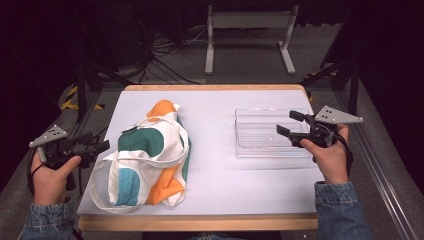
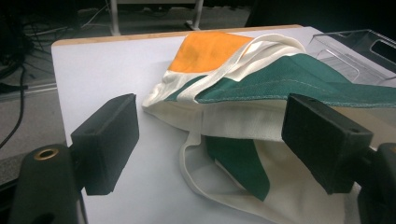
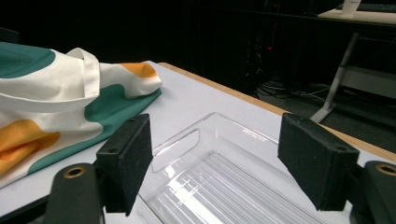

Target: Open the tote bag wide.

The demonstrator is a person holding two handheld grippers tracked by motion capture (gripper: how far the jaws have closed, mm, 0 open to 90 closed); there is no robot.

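1. Gripping nothing, the left gripper (image 1: 97,145) is held in the person's left hand (image 1: 50,177) off the left edge of the table (image 1: 210,107), jaws spread wide and aimed toward the cloth bag (image 1: 147,160).
2. Between those jaws, the left gripper view shows the bag's cream handle loop (image 2: 196,177) and its green and orange panels lying flat on the white table surface.
3. The right gripper (image 1: 291,125) is held in the right hand (image 1: 330,157) at the right side of the table, jaws likewise wide apart and empty.
4. Its jaws sit over the near right part of the clear plastic tray (image 1: 260,135); the pictures do not show whether they touch it.
5. The right gripper view shows the tray's ribbed floor (image 3: 224,186) and a handle slot (image 3: 175,149) in its wall.
6. The bag lies crumpled on the left half of the table, well apart from the tray on the right half.
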